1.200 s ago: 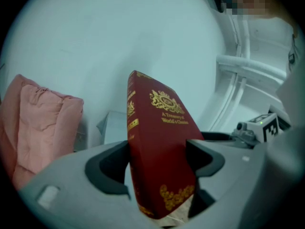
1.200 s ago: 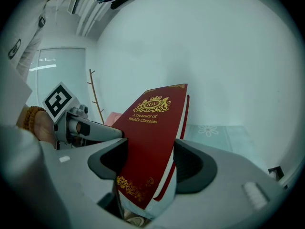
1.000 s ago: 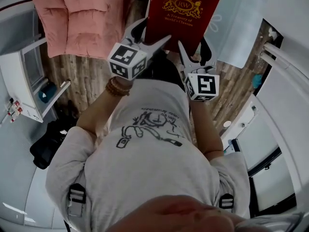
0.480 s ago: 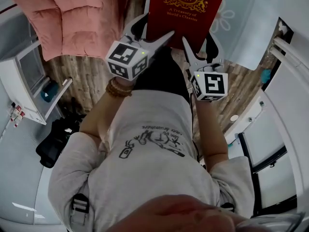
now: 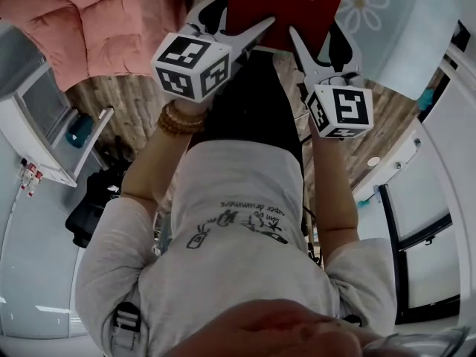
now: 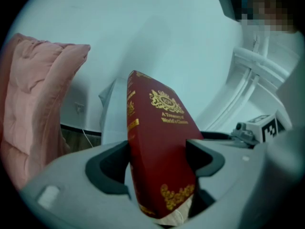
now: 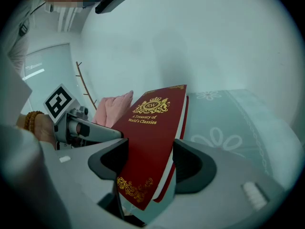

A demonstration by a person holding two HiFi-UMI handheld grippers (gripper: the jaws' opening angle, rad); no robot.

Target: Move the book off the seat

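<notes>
Both tongs and the book have slid toward the far edge of the head view over the last second, and the book's upper part is now cut off there. The left gripper (image 5: 239, 21) has its 2 jaws pressed on the near left corner of the red book (image 5: 286, 10), one on each cover. The right gripper (image 5: 316, 39) clamps the near right corner the same way. In each gripper view the book stands between the pads, tilted, touching nothing else. It hangs in the air in front of the person, over the wooden floor (image 5: 126, 110), with a pink quilt (image 5: 97, 21) to the left and a pale flower-print cushion (image 5: 372, 21) to the right.

I judge this the carrying step: the book is lifted and not yet set down. Next it needs a resting place off the seat, lowered level, with both grips released together.
</notes>
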